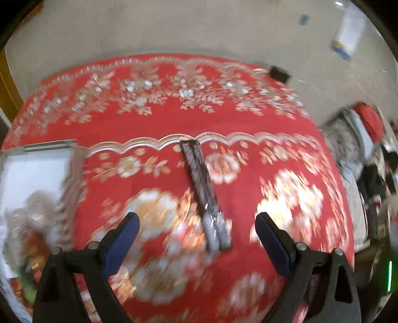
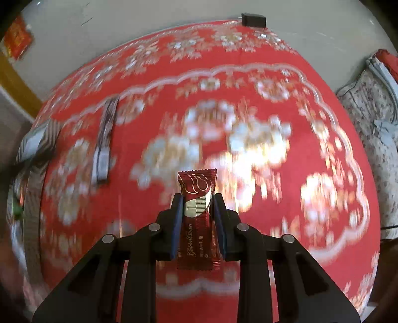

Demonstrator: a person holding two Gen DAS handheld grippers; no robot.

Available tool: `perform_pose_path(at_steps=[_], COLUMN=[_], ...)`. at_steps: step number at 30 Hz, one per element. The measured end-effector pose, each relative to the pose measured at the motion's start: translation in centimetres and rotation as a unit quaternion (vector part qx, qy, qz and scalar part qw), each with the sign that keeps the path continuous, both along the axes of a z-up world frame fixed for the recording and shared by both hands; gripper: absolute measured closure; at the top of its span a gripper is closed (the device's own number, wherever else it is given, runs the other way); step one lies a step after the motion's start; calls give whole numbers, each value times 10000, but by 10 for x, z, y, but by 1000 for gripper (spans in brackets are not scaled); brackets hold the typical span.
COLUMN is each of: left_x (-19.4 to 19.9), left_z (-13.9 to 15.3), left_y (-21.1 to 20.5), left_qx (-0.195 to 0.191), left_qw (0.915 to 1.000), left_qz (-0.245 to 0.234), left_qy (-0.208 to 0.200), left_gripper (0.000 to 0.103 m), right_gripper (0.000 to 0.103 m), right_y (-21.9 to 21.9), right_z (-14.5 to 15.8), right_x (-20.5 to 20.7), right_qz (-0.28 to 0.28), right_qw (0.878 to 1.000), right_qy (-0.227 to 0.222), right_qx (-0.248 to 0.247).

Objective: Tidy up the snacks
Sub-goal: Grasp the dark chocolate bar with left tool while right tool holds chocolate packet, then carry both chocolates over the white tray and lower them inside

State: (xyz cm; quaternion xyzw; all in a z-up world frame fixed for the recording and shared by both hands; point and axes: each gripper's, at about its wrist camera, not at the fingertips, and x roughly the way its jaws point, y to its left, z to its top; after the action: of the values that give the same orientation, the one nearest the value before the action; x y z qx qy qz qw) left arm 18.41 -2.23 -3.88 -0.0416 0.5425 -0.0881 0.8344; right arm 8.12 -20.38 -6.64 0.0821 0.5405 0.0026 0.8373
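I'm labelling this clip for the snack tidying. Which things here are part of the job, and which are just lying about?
Part of the job:
- red snack packet, gripped in the right tongs
- long dark snack bar on the cloth, ahead of the open left tongs
- grey-rimmed box at the left

Lying about:
- small black block at the table's far edge
- flowered red tablecloth
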Motion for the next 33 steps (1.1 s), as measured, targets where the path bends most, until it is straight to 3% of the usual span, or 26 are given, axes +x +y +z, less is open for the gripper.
perform_pose_path(at_steps=[5, 8, 11, 13, 15, 23, 33], left_x=[29, 23, 11, 2, -6, -63, -155], left_z=[-34, -35, -31, -26, -25, -25, -6], left_y=[-25, -30, -37, -44, -49, -44, -26], left_qx=[624, 964, 971, 977, 954, 898, 809], left_qw=[9974, 9945, 9947, 9948, 9951, 9954, 9963], left_qz=[341, 414, 293, 117, 60, -139, -162], left_qy=[146, -6, -167, -244, -255, -301, -255], left_gripper=[9, 13, 38, 68, 80, 84, 85], right_gripper=[79, 79, 79, 79, 79, 79, 79], right_y=[1, -4, -8, -8, -7, -13, -21], right_z=[-2, -2, -3, -3, -4, -1, 30], right_x=[-40, -50, -53, -53, -52, -59, -70], right_qz=[249, 251, 300, 353, 406, 434, 409], right_qw=[9996, 9991, 9985, 9984, 9983, 9979, 9930], right_qy=[87, 110, 98, 107, 124, 152, -374], right_qx=[142, 325, 445, 438, 408, 459, 1043])
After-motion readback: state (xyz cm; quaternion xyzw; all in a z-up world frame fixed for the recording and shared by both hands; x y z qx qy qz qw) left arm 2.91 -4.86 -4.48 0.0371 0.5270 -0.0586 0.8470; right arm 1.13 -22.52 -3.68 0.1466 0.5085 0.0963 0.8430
